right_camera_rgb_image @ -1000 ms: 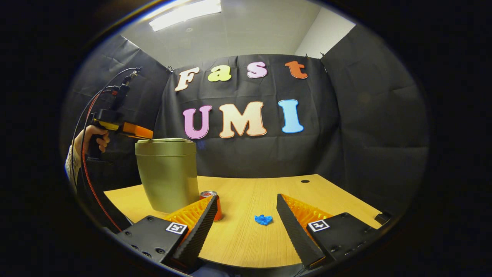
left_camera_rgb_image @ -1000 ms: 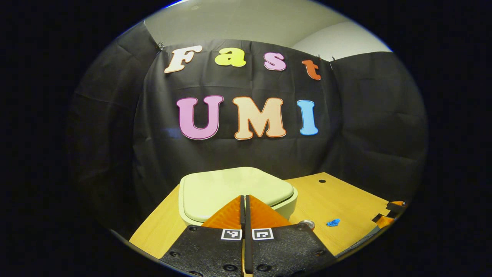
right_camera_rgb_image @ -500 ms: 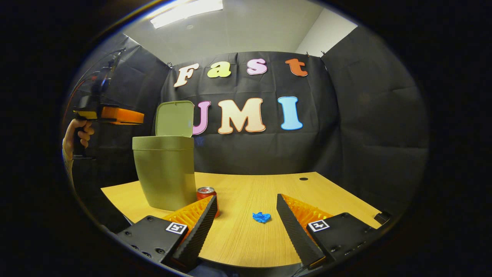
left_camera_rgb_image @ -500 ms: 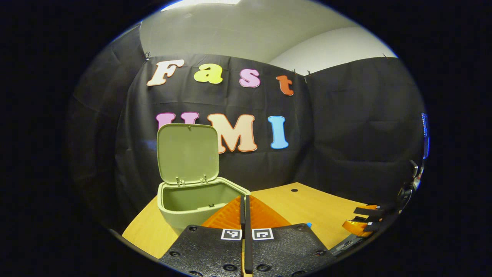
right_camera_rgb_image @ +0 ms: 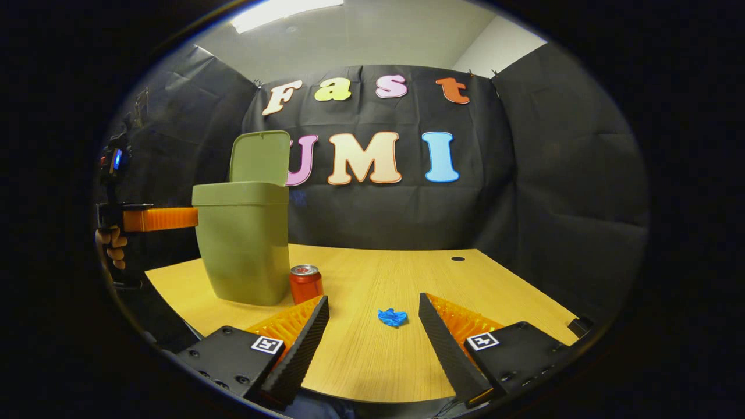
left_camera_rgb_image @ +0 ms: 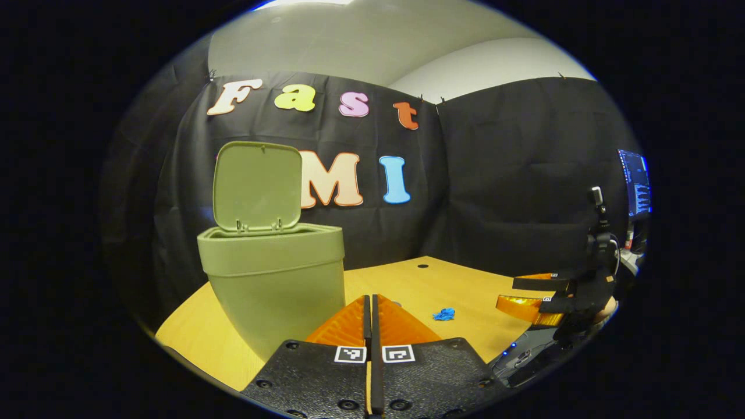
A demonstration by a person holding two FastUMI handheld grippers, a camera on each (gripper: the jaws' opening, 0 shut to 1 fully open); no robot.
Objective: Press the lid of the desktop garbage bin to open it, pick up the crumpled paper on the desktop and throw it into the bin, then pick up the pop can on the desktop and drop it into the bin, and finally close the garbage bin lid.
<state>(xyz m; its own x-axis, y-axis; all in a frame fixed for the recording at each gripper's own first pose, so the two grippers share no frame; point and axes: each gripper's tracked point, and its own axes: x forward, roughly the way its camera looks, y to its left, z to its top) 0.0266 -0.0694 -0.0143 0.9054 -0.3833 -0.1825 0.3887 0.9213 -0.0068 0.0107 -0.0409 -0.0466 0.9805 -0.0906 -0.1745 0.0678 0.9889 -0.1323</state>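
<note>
The olive-green bin (right_camera_rgb_image: 244,244) stands at the table's left with its lid (right_camera_rgb_image: 260,157) upright and open. A red pop can (right_camera_rgb_image: 305,284) stands just right of the bin's base. The blue crumpled paper (right_camera_rgb_image: 393,317) lies on the table, a little ahead of my open right gripper (right_camera_rgb_image: 372,299) and between its fingers' lines. My left gripper (left_camera_rgb_image: 370,299) is shut on nothing, level with the bin (left_camera_rgb_image: 273,273) and just short of its wall. From that side the lid (left_camera_rgb_image: 257,186) stands up and the paper (left_camera_rgb_image: 444,315) lies farther right.
The wooden table (right_camera_rgb_image: 378,361) has a small cable hole (right_camera_rgb_image: 458,258) near the back. A hand (right_camera_rgb_image: 113,244) holds the left gripper (right_camera_rgb_image: 192,219) left of the bin. The right gripper (left_camera_rgb_image: 532,294) shows at the table's right edge, with a screen (left_camera_rgb_image: 635,183) beyond.
The bin lid has sprung from closed to upright. My left gripper has pulled back off the lid and dropped to the bin's side. The right gripper has barely moved.
</note>
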